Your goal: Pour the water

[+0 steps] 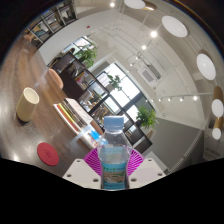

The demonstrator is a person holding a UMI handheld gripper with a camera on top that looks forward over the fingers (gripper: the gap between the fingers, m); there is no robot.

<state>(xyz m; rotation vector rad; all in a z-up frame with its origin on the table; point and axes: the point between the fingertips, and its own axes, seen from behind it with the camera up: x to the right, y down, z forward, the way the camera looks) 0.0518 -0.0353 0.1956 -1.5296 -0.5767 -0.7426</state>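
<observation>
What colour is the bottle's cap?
Light blue; the cap tops the bottle held between the fingers, gripper view.

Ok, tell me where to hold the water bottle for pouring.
Keep to the mid body, where the label is. The water bottle already stands upright between the pink pads, which press its sides. The body is round and wider than the cap, so it probably gives the surest hold.

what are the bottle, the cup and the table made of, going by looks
Bottle, between the pink pads: clear plastic, see-through body, pale blue cap, printed label. Cup: probably paper, matte cream. Table: likely polished wood, brown and glossy.
</observation>
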